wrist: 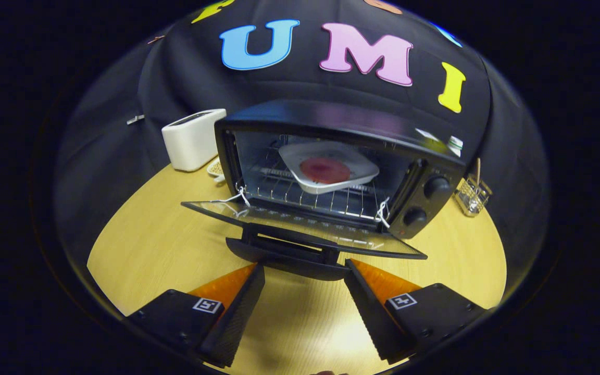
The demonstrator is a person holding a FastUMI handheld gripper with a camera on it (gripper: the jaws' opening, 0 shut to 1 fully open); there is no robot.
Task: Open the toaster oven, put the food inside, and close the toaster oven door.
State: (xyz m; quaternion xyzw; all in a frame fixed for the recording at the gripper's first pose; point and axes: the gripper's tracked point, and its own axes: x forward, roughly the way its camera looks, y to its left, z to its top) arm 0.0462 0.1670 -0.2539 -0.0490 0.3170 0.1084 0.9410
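Observation:
A black toaster oven [341, 161] stands on the wooden table [164, 245] with its glass door [300, 224] folded down flat toward me. On its wire rack rests a white square plate [329, 165] carrying a round reddish piece of food [325, 170]. The door's black handle [289, 253] lies just ahead of my fingertips. My gripper [304, 271] is open, its two fingers spread wide with nothing between them, a little short of the handle.
A white slot toaster [192, 138] sits behind the oven on the left, with a small pale item beside it. A small wire basket [473, 195] stands to the oven's right. Two knobs [425, 200] are on the oven's right panel.

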